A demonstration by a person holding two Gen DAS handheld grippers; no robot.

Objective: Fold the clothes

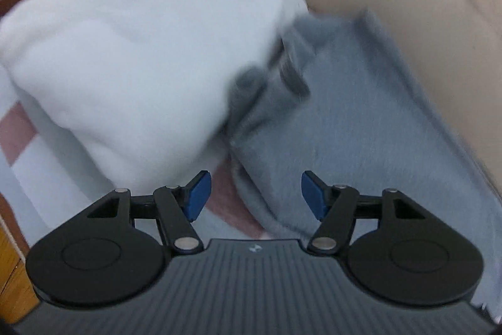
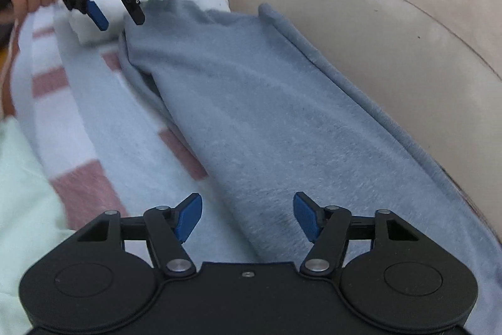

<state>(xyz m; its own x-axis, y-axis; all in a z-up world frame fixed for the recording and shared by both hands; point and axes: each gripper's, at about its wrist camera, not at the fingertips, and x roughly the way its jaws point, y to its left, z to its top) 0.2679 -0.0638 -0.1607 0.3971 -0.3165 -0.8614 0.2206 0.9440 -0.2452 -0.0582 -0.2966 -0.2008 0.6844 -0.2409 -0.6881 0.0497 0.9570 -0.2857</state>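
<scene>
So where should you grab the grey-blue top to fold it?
I'd take the grey-blue top by its long rolled edge beside the sofa back, coming from above and pulling toward the striped blanket. That edge stands up thicker than the flat middle. Both the right gripper and the left gripper are open.

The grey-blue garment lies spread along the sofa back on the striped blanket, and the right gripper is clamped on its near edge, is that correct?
Not quite: the right gripper is open, its blue pads apart with nothing between them, as the right wrist view shows. The grey-blue garment does lie spread along the sofa back on the striped blanket.
</scene>
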